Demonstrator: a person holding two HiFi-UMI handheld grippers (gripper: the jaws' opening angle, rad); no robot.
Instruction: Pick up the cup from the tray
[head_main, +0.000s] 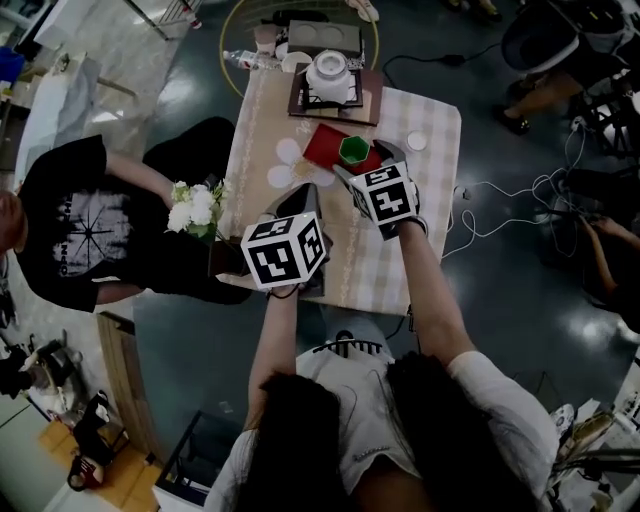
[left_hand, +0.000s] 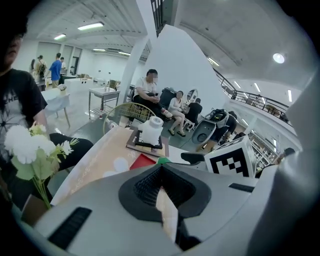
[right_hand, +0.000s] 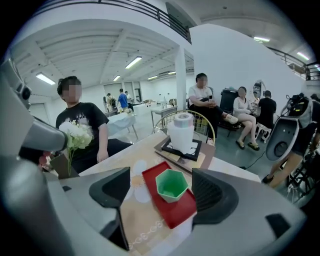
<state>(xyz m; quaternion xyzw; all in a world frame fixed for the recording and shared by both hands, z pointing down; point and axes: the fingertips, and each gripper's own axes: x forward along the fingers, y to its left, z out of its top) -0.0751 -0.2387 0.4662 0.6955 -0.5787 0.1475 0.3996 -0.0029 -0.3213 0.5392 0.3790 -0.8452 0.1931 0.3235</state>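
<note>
Currently, right gripper (right_hand: 164, 192) spread wide, facing green hexagonal cup (right_hand: 172, 184) on red rectangular tray (right_hand: 175, 216), left gripper (left_hand: 162, 189) clenched empty.

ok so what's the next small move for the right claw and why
Probably ease the right claw forward and down until its open jaws straddle the green cup. The cup stands upright on the red tray, centred ahead of the jaws, untouched by the pads.

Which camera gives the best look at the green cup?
The right gripper view: the green cup stands whole, close and unblocked on the red tray. The head view shows it small, from above. The left gripper view catches only a green sliver of it.
</note>
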